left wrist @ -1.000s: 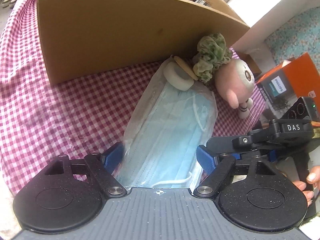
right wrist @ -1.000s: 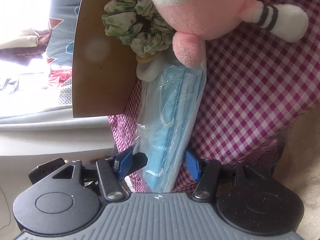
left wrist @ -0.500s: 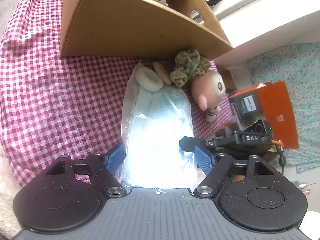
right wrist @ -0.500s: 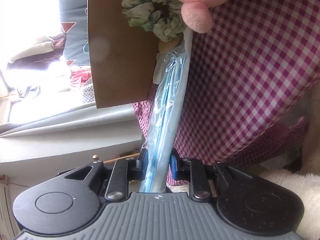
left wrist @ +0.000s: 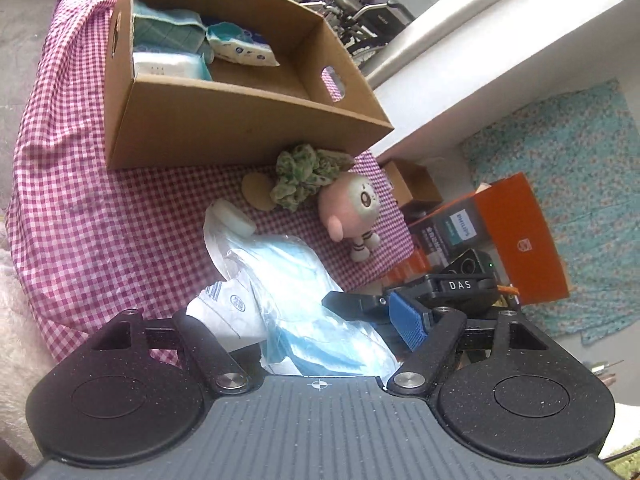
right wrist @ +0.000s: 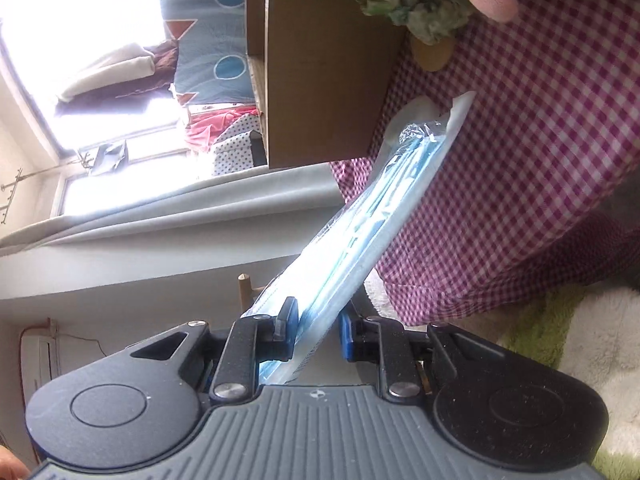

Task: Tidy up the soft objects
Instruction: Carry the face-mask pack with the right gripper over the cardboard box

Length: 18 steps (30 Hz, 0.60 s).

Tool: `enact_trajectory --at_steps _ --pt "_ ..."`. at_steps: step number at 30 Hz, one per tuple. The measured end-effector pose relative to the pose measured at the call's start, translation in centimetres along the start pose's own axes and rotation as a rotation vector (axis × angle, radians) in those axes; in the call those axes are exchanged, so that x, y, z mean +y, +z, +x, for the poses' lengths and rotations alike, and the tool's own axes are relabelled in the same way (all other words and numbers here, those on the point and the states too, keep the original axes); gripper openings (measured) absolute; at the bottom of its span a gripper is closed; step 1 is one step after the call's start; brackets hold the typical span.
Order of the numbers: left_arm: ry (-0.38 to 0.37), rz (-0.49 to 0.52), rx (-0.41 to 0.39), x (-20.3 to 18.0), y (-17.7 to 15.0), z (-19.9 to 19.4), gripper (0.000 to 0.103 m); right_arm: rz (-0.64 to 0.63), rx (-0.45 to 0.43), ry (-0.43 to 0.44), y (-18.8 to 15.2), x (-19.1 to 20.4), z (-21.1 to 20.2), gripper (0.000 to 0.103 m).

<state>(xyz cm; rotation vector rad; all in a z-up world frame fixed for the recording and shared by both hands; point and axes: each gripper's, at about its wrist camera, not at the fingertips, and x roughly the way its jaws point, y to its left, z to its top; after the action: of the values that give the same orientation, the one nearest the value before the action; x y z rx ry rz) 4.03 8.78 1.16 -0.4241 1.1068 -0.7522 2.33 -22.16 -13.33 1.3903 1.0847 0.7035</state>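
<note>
Here the right hand-held gripper (right wrist: 314,330) pinches the pack of face masks (right wrist: 360,232) by its near end, lifting it off the checked cloth (left wrist: 100,220) at the tabletop's near edge — the left hand-held gripper (left wrist: 316,324) stands open around it, pads not pressing — cardboard box (left wrist: 240,120) behind

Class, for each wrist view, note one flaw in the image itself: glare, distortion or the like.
Left wrist view: fisheye bends the cardboard box edges, and the mask pack shines with glare. Right wrist view: the window is blown out to white, while the checked cloth stays well exposed.
</note>
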Motion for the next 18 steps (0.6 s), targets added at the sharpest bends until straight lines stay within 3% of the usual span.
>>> enact_trajectory --at_steps 12,18 --pt "0.035 0.008 -0.046 -2.2 0.0 -0.8 0.076 -0.006 0.082 0.032 0.2 1.3 1.8 0.023" --pt "0.073 0.020 -0.100 -3.7 -0.6 -2.6 0.076 -0.149 0.109 0.028 0.6 5.0 2.3 0.023"
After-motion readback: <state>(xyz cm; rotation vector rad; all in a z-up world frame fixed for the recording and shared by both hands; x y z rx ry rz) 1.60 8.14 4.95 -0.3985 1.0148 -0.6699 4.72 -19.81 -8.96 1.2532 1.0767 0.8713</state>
